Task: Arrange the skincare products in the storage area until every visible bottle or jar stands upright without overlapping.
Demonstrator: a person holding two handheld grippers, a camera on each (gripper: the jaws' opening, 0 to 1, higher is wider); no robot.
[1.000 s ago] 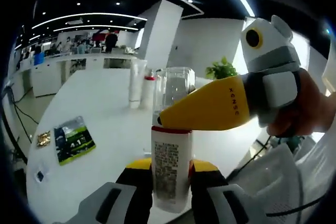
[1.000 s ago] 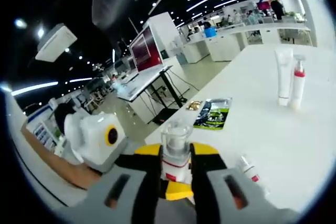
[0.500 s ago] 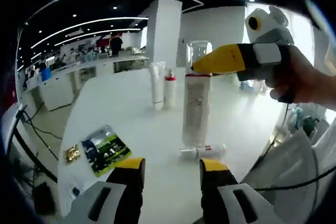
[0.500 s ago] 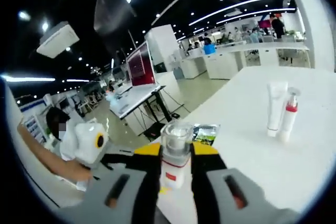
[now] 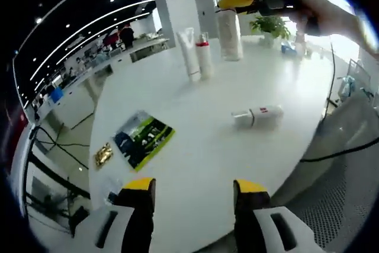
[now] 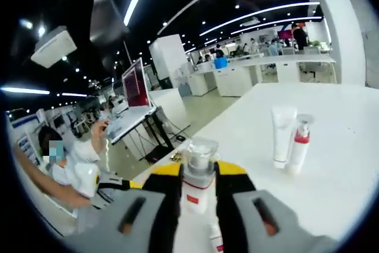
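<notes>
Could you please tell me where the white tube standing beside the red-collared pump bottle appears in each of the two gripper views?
Left gripper view: the white tube stands upright near the top centre, just left of the pump bottle, on the table.
Right gripper view: the white tube stands right of centre, again just left of the pump bottle.
Shared landmark: the tall bottle held by the right gripper, with its clear cap between the jaws.

Bottle (image 6: 198, 177) body (below cap) behind jaws
</notes>
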